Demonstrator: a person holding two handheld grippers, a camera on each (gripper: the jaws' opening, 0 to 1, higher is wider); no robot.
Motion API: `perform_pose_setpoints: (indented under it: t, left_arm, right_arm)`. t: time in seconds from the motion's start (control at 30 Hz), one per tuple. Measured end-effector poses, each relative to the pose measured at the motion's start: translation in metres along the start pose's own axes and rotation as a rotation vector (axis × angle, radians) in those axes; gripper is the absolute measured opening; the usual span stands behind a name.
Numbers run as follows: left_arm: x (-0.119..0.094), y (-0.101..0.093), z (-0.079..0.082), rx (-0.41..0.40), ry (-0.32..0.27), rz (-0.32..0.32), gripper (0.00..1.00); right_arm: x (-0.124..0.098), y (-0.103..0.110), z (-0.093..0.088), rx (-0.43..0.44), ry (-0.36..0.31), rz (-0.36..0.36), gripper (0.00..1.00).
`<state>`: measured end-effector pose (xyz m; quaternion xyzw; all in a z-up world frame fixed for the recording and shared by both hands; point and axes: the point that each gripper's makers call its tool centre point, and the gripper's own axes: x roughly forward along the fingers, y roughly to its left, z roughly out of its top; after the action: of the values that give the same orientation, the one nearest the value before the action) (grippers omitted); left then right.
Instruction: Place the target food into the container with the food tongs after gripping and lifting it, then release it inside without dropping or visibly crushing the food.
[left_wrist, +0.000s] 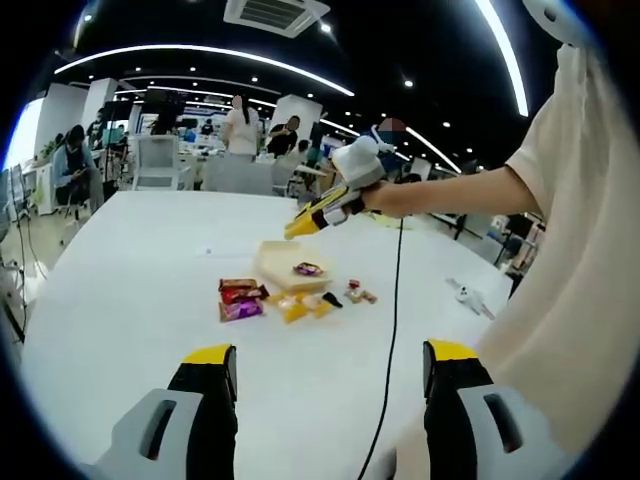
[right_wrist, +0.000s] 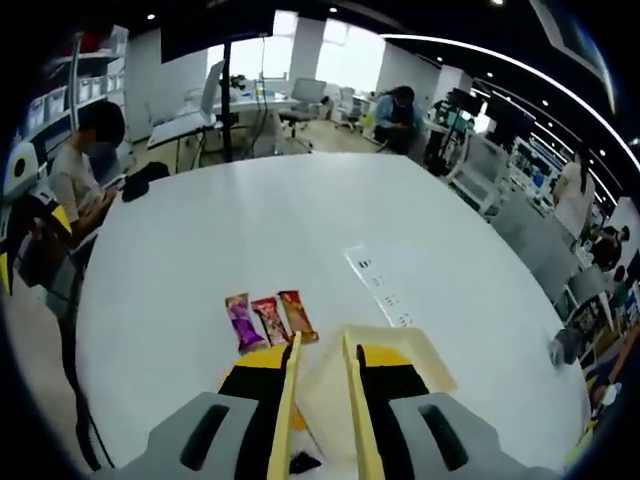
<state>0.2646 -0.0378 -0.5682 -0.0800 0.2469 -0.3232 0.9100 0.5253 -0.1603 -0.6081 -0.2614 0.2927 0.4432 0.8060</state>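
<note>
Three snack bars lie side by side on the table, just beyond your right gripper and beside the container: purple, red and orange wrappers, flat and uncrushed. Your right jaws carry the yellow tongs; the blades stand a little apart with nothing between them, and they hide much of the container. In the left gripper view, your left gripper hangs back from the container with its jaws spread wide and empty. One small dark-wrapped item sits inside the container; what it is you cannot tell. More packets lie just in front of it, too small to make out. A black cable crosses the table beside them.
</note>
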Motion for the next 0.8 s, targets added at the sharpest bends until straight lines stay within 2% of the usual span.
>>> perform_pose_setpoints:
  t: [0.23, 0.8]
  left_arm:
    - [-0.002, 0.003, 0.002, 0.006, 0.002, 0.004, 0.76]
    - [-0.005, 0.008, -0.002, -0.007, 0.003, 0.014, 0.75]
  right_arm:
    - [0.009, 0.012, 0.008, -0.007, -0.005, 0.03, 0.26]
    - [0.033, 0.048, 0.012, -0.05, 0.013, 0.114, 0.26]
